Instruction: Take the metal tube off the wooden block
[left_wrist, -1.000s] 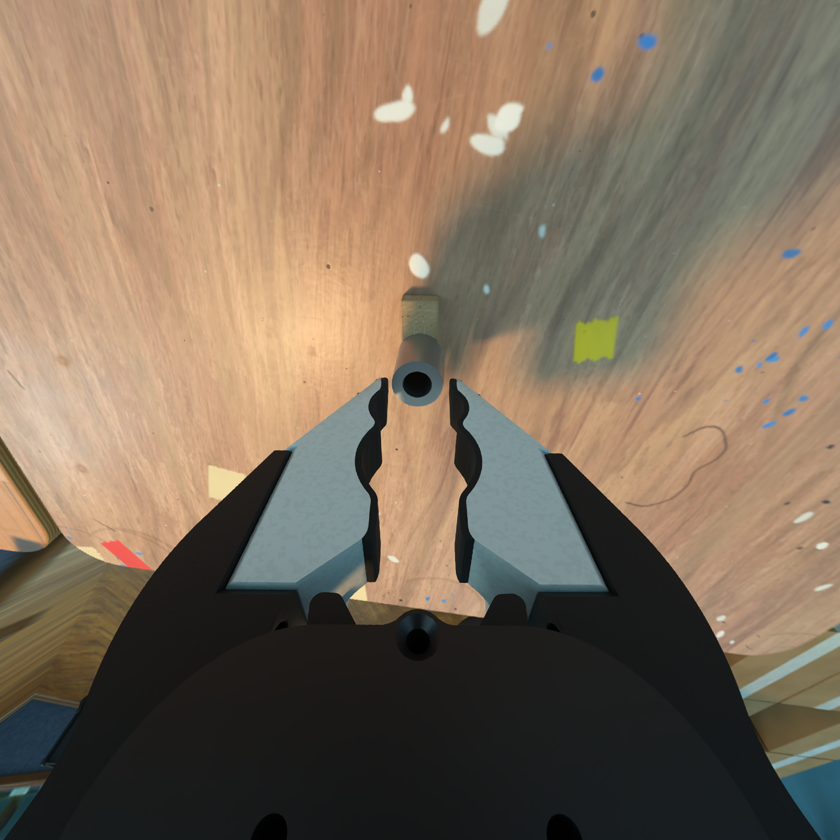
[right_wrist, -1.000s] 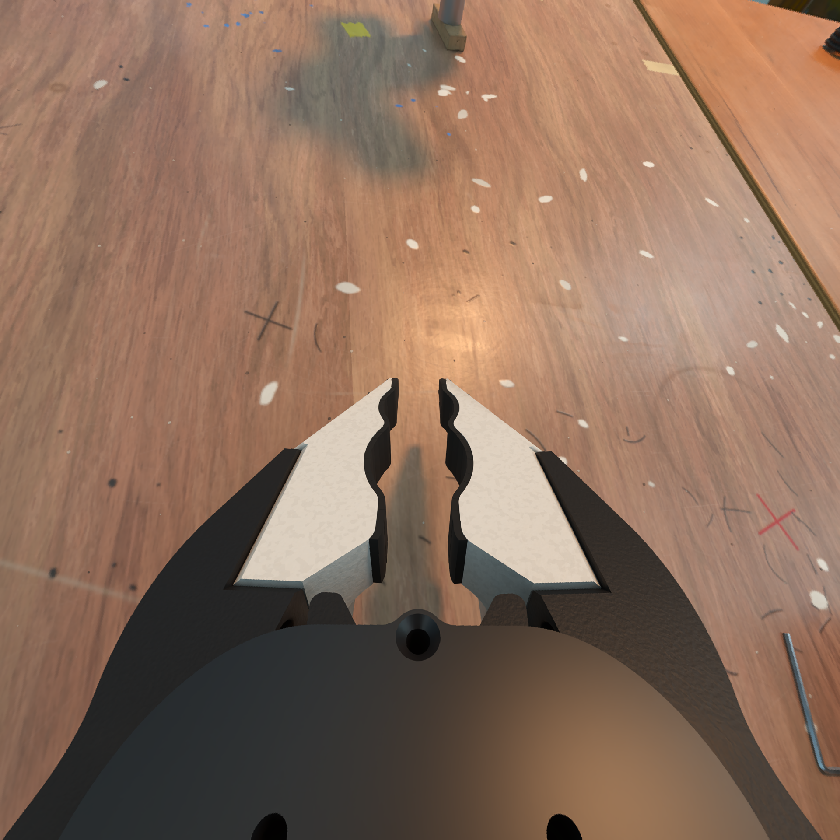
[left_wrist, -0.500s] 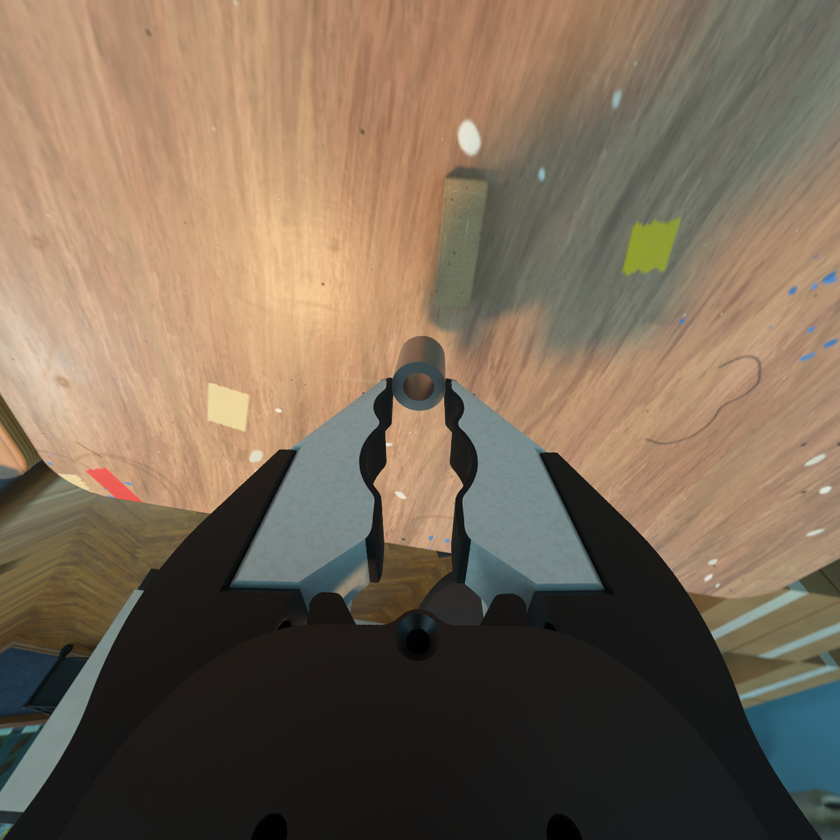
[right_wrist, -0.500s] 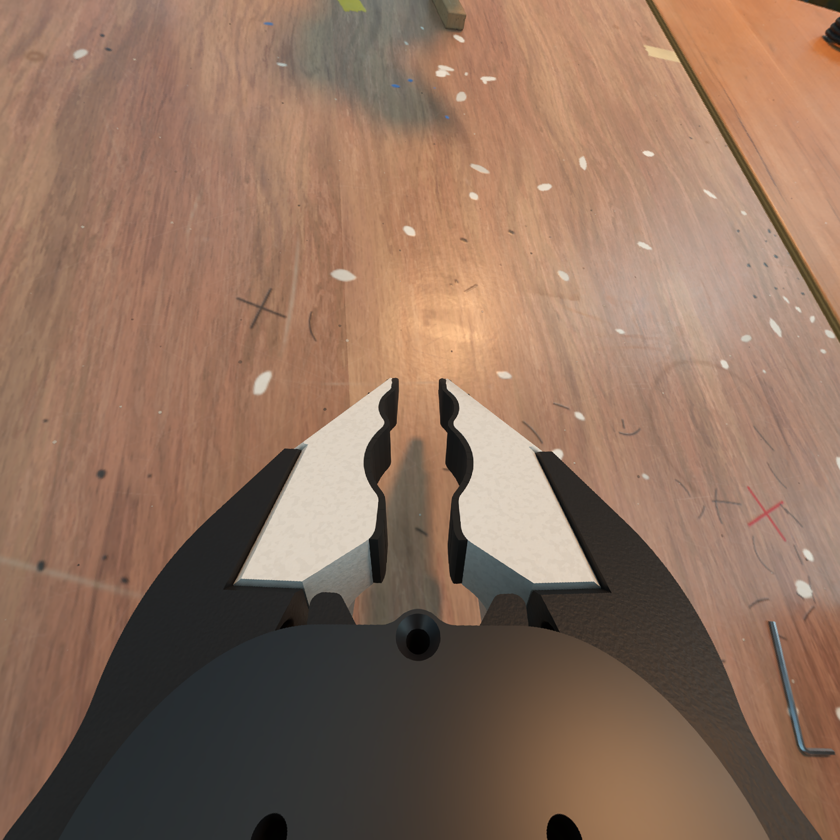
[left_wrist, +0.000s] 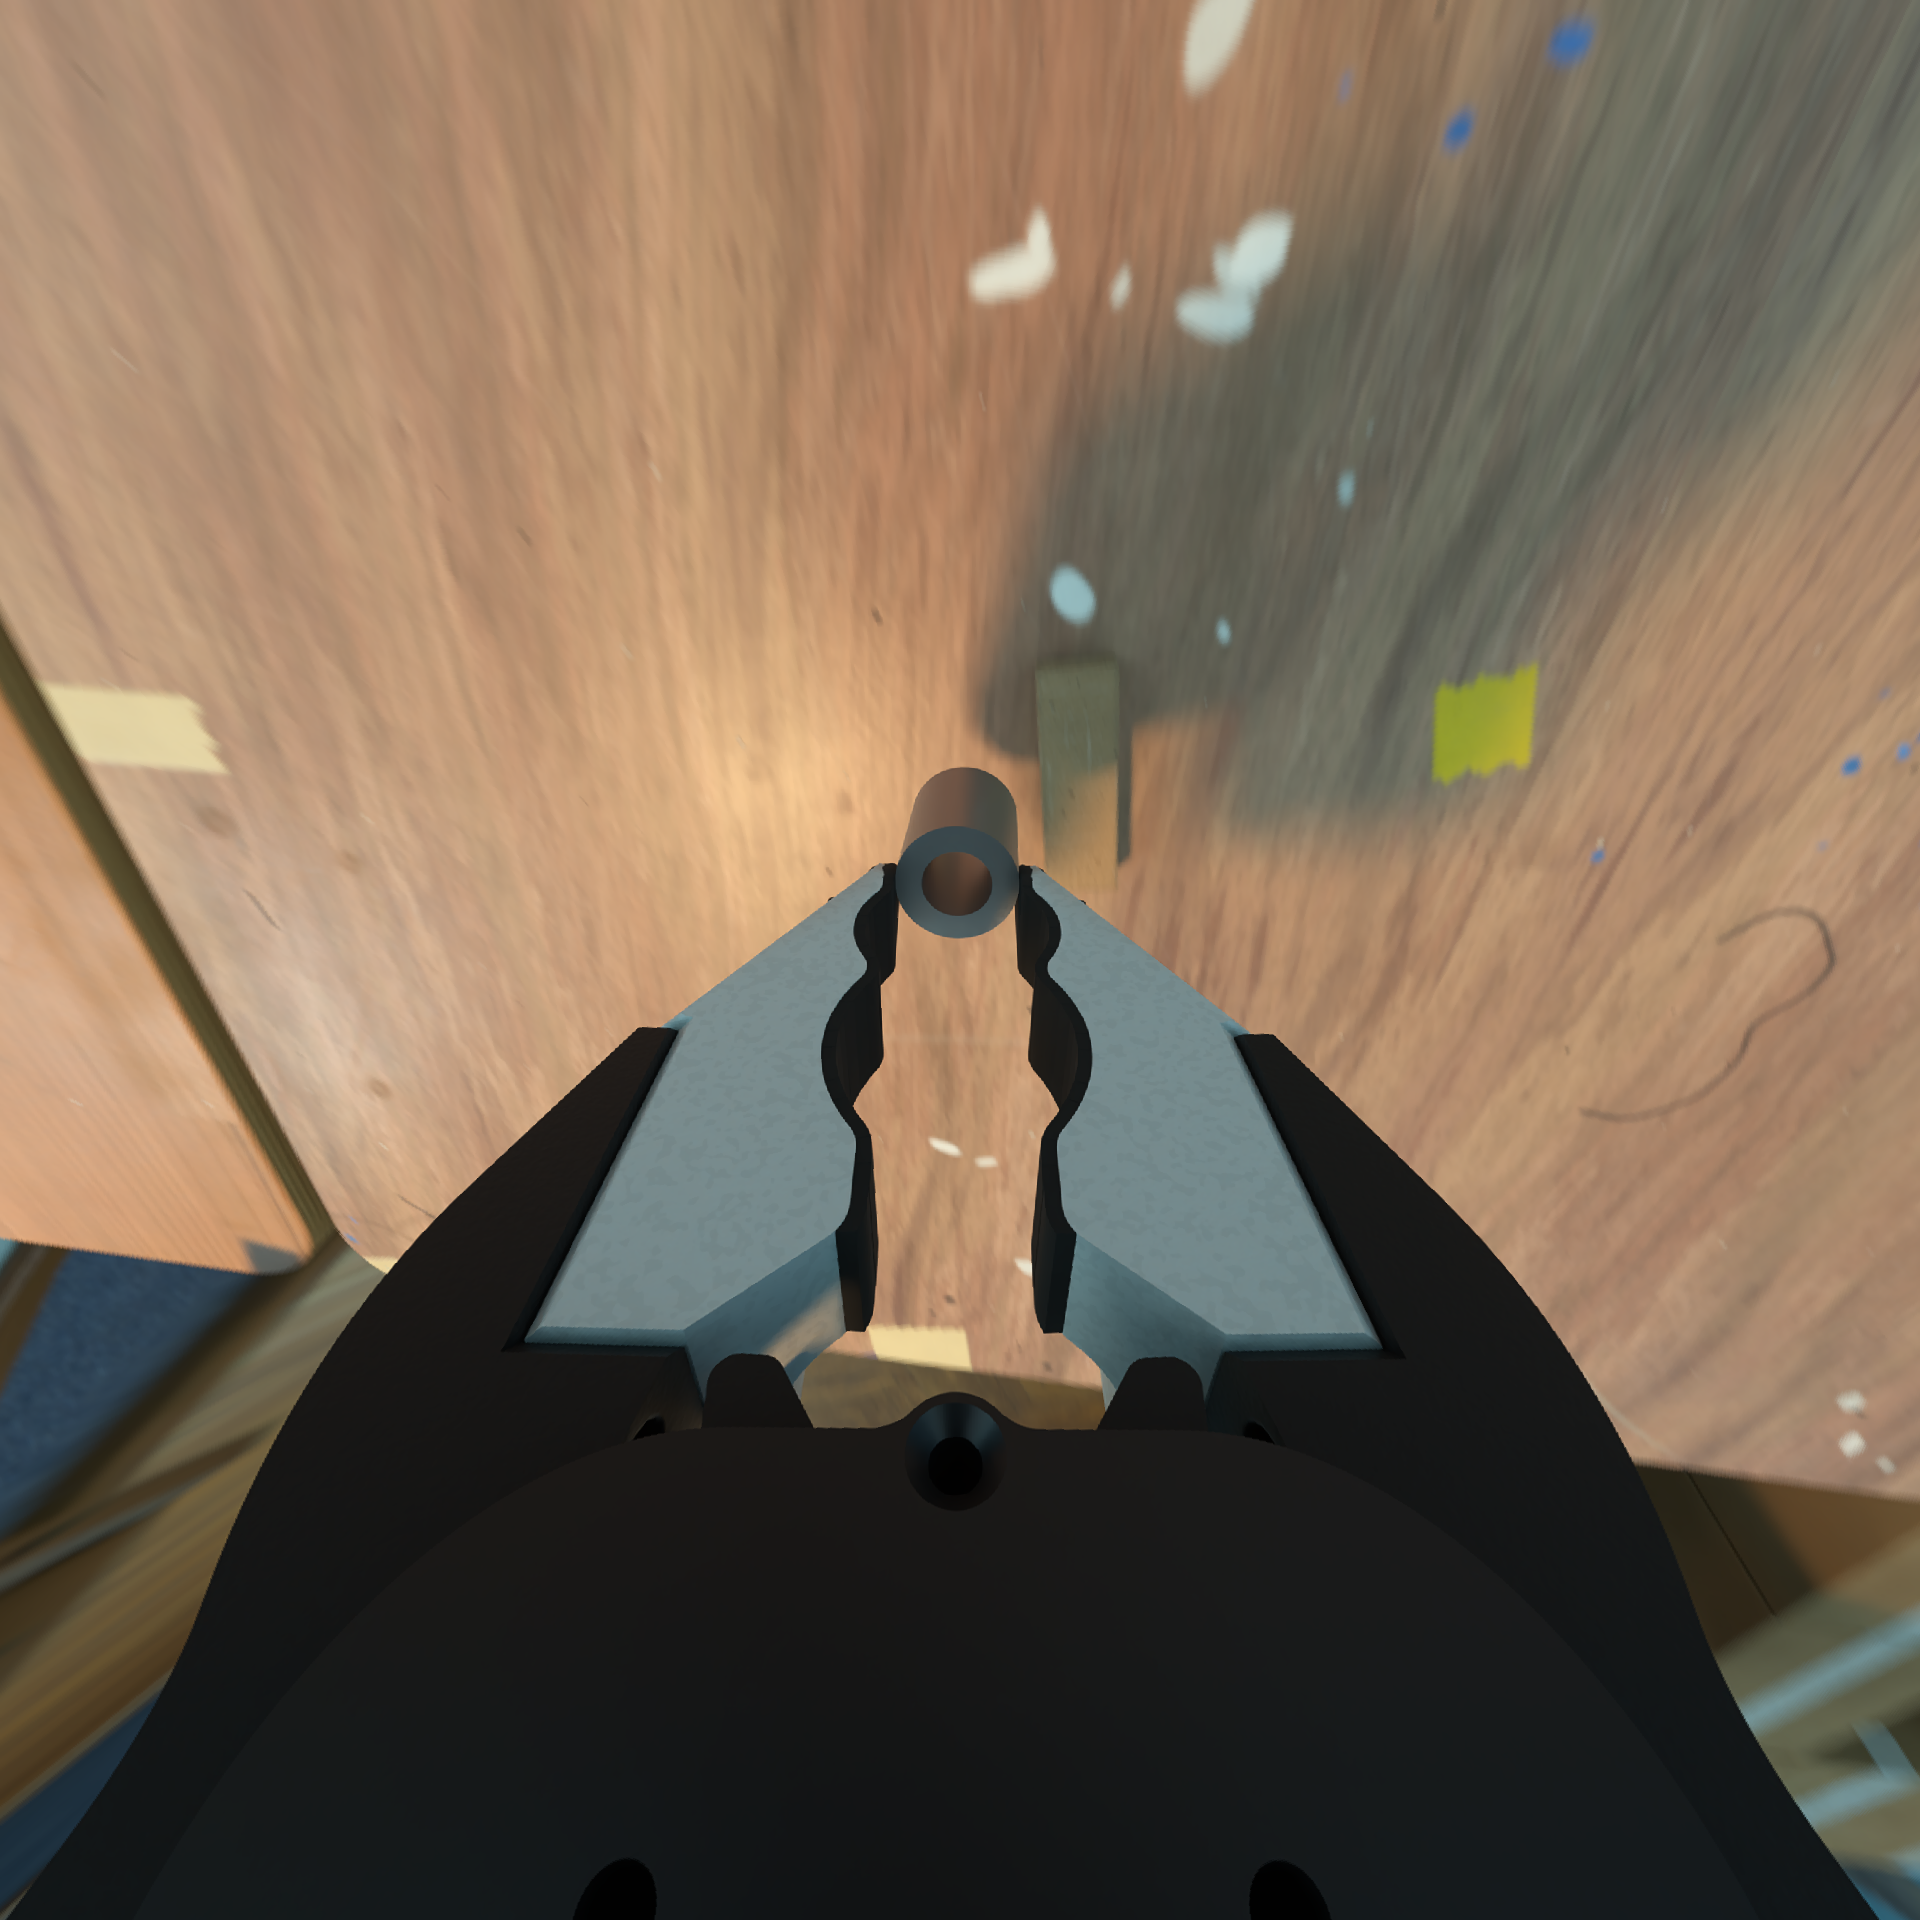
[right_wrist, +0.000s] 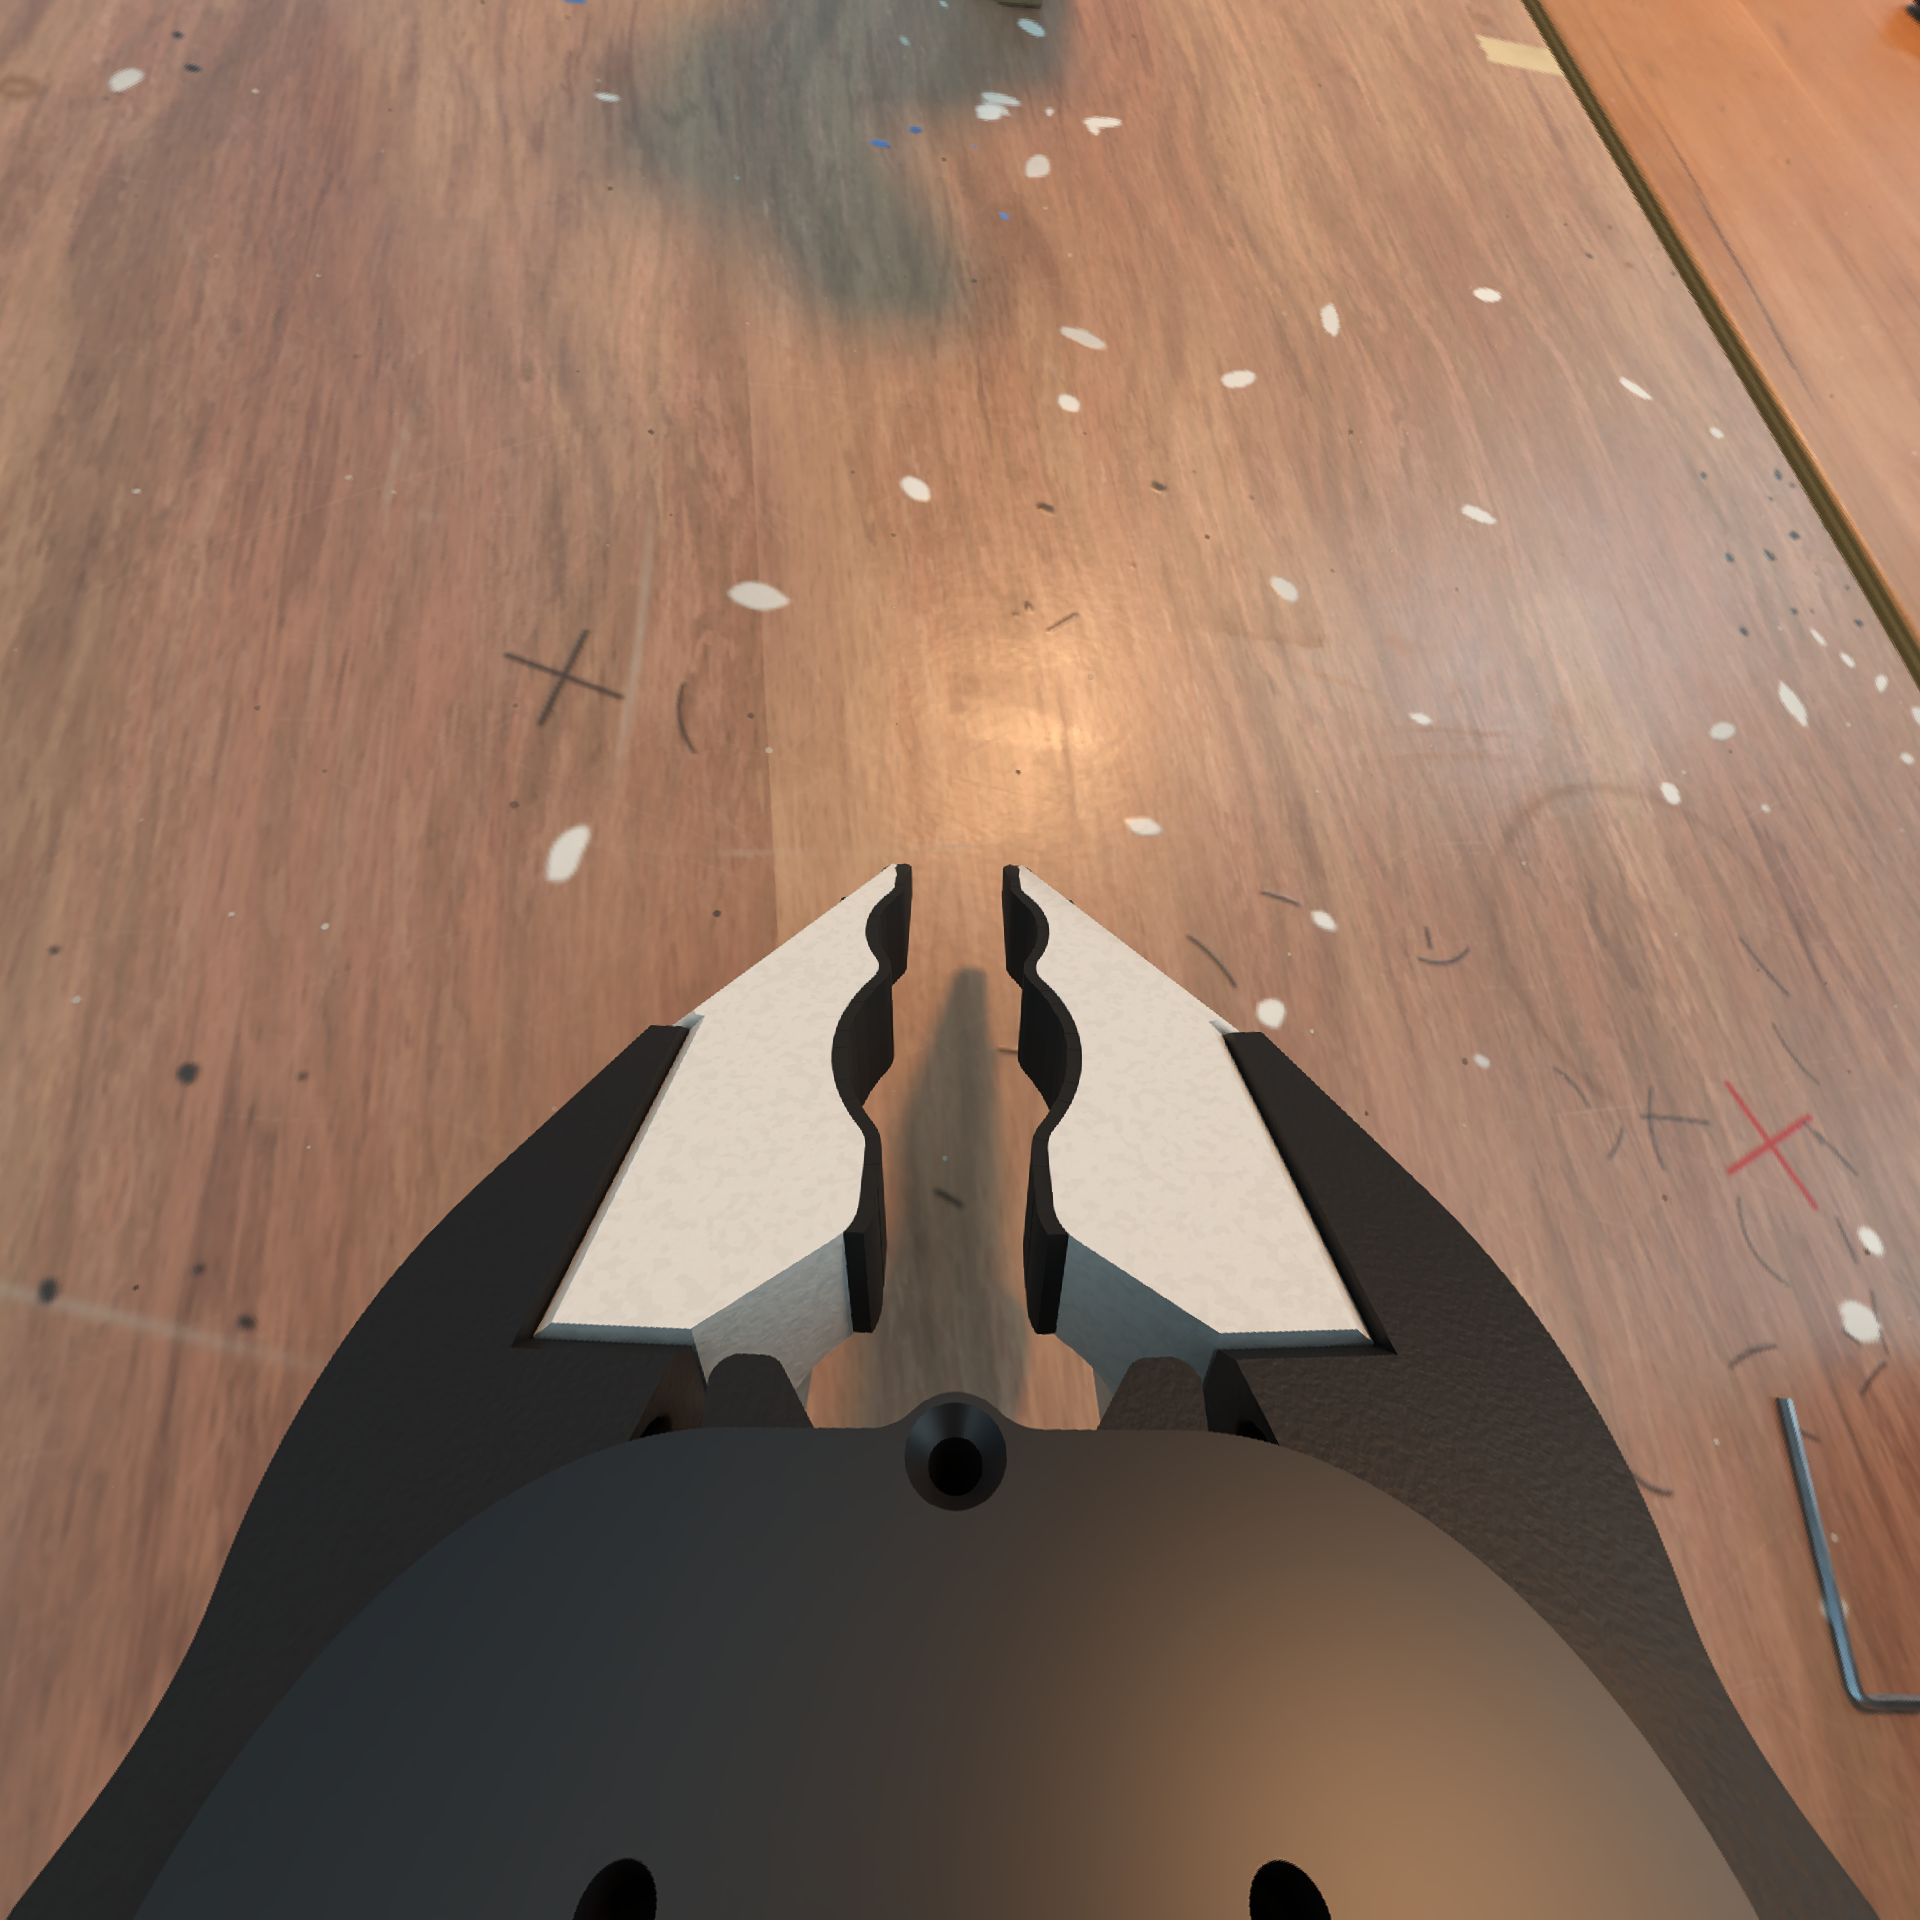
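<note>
My left gripper is shut on the grey metal tube. It holds the tube end-on at the fingertips, above the wooden table. The tube is off the wooden block, which lies on the table just beyond and to the right of the tube, partly in a dark shadow. My right gripper is low over the table far from the block. Its fingers stand a narrow gap apart with nothing between them.
A yellow tape patch lies right of the block and a beige tape piece at the left by a table seam. An Allen key lies at the right of my right gripper. The table edge shows behind my left gripper.
My left gripper has shut on the tube and lifted it clear of the block, which now lies on the table. My right gripper has only drifted slightly.
</note>
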